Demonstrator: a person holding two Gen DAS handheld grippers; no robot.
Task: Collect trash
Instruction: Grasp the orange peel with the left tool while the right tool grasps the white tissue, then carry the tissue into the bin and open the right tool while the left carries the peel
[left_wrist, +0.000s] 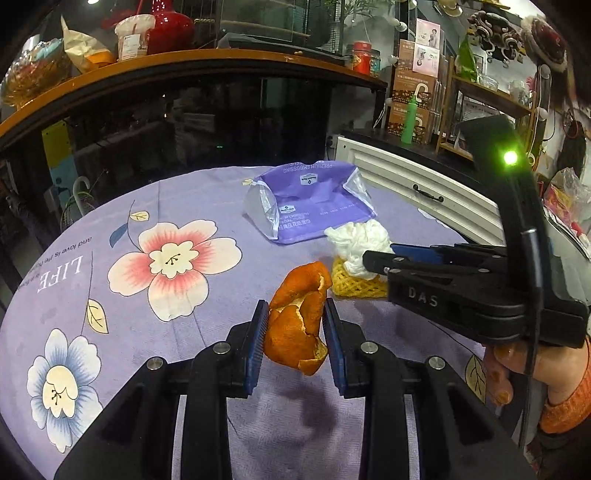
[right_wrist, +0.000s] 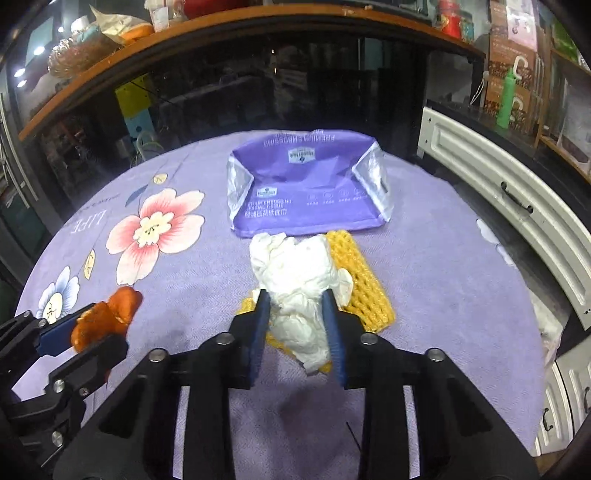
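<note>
The floral tablecloth (right_wrist: 184, 280) had loads of open purple room left of the purple tissue pack (right_wrist: 310, 192). Just in front of that pack, the right gripper (right_wrist: 297, 325) pinched the crumpled tissue (right_wrist: 299, 269) over yellow foam netting (right_wrist: 360, 280); nearer still, the left gripper (left_wrist: 295, 332) clamped orange peel (left_wrist: 299, 317).

Cluttered wooden shelf (left_wrist: 207, 61) (dark glass below).

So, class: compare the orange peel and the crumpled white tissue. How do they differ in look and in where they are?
The orange peel is stiff, curled and orange; the crumpled tissue is soft, wrinkled and white. The peel sits between the left tool's pads, lifted off the purple cloth; the tissue sits between the right tool's pads, over a yellow foam net. Both are trash, each gripped by one tool.
</note>
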